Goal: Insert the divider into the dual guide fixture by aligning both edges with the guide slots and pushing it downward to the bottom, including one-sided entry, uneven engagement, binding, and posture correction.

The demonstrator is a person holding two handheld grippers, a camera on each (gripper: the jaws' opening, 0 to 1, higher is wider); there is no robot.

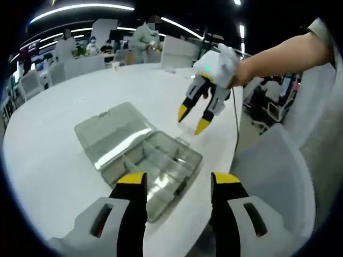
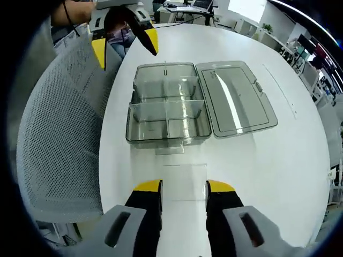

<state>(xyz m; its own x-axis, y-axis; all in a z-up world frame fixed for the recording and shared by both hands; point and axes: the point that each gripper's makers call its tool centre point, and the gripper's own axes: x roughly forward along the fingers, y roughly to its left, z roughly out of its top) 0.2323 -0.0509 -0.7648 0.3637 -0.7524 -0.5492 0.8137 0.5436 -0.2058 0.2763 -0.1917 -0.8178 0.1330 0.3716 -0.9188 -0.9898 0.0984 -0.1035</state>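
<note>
Surface: white round table (image 2: pixel 278 160) in an open office; mesh chair (image 2: pixel 59 155) beside it.
Fixture: clear compartment box (image 2: pixel 167 110), lid (image 2: pixel 236 96) laid flat open.
Divider: loose clear divider (image 2: pixel 185 174) apparently flat before the box; looks light, stiff, slippery; best pinched by its edges.
Left gripper (image 1: pixel 174 182): open, empty, hovering over the box.
Right gripper (image 2: pixel 184 188): open, empty, above the divider.

1. I see a white round table (image 2: pixel 257 176) under everything.
2. A grey mesh chair (image 2: pixel 59 155) stands just beside its edge.
3. People (image 1: pixel 67 45) sit at far desks.
</note>
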